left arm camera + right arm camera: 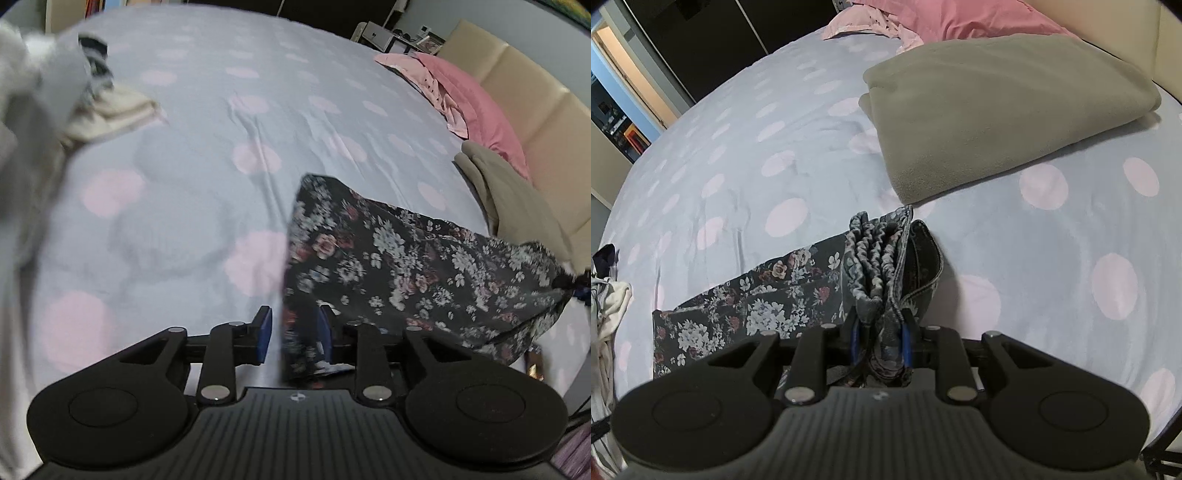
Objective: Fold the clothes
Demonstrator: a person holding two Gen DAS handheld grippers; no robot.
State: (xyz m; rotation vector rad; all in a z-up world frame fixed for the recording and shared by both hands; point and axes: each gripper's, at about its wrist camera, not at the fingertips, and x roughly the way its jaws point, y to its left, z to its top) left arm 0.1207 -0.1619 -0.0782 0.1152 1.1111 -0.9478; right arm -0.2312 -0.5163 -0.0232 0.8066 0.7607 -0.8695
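Dark floral fabric is bunched between the blue pads of the right hand-held gripper (879,345), whose jaws are closed tight on the gathered elastic waistband of the floral garment (757,306). From that grip the cloth runs away to the left in the right wrist view, lying flat on the bed (1052,240) toward its near edge.

The left hand-held gripper (295,334) stands partly open. A strip of the same floral garment (406,258) hangs between its pads, touching or just beside the right pad, but the jaws have not closed on it, so I judge this end is not held.

What could go wrong: if the right side lifts or pulls now, the loose end could slide out of the left jaws and the garment would drag crooked. The thick waistband bundle may also slip, since only its edge is pinched. The cloth looks thin and limp, so it will likely sag and crease rather than hold a fold line.

Its long axis runs roughly along the bed's near edge, waistband end pointing toward the headboard side, where a folded olive blanket (997,110) and pink pillows (942,22) lie well apart from it. A pile of pale clothes (92,110) sits toward the opposite side of the bed.
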